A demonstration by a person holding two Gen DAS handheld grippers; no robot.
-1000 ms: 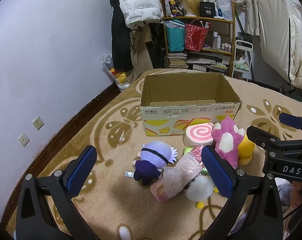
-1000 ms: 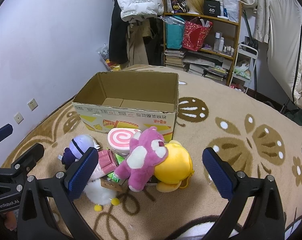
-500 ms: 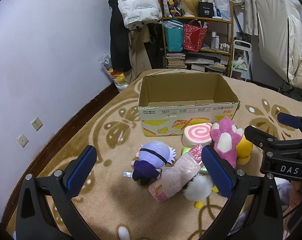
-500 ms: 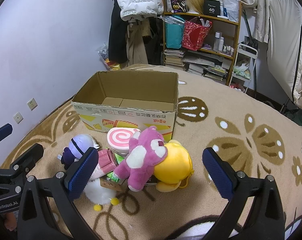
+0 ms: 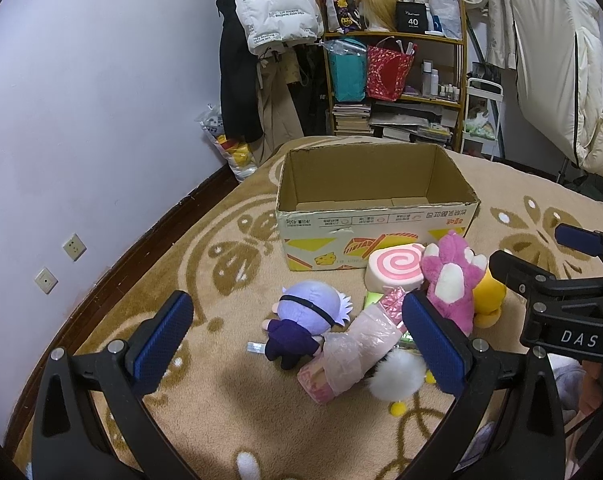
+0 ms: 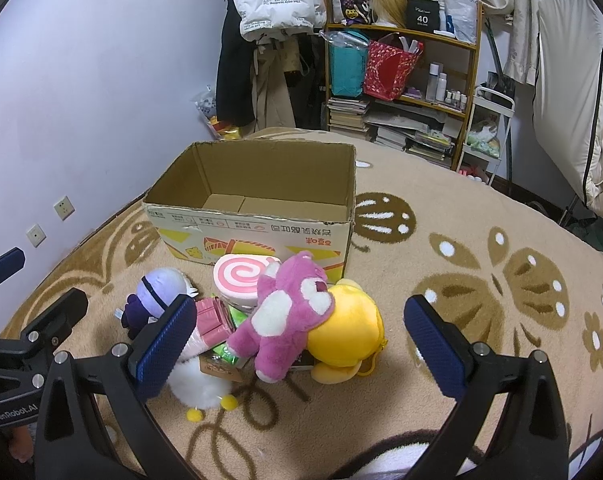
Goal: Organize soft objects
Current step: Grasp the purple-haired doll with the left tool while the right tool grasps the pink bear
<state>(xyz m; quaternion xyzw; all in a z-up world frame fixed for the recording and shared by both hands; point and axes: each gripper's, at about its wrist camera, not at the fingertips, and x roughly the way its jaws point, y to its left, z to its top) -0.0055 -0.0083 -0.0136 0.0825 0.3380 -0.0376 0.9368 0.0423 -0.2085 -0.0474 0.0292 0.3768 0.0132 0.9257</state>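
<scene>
Corrugated cardboard box (image 6: 257,216) stands behind fuzzy plush toys (image 6: 285,320); both grippers' jaws gape wide, holding nothing.

1. Left wrist view: low over the carpet (image 5: 229,392), looking forward between the spread left tongs (image 5: 297,344) toward the cardboard box (image 5: 377,216) and the shelf (image 5: 397,92); toys near, right tongs (image 5: 541,264) at its right edge.
2. Right wrist view: similar height, set further right, facing the same box (image 6: 257,232) and shelf (image 6: 405,80) between the right tongs (image 6: 301,340); left tongs (image 6: 33,288) at its left edge.
3. Shared: box, toy pile, carpet, shelf, wall.
</scene>
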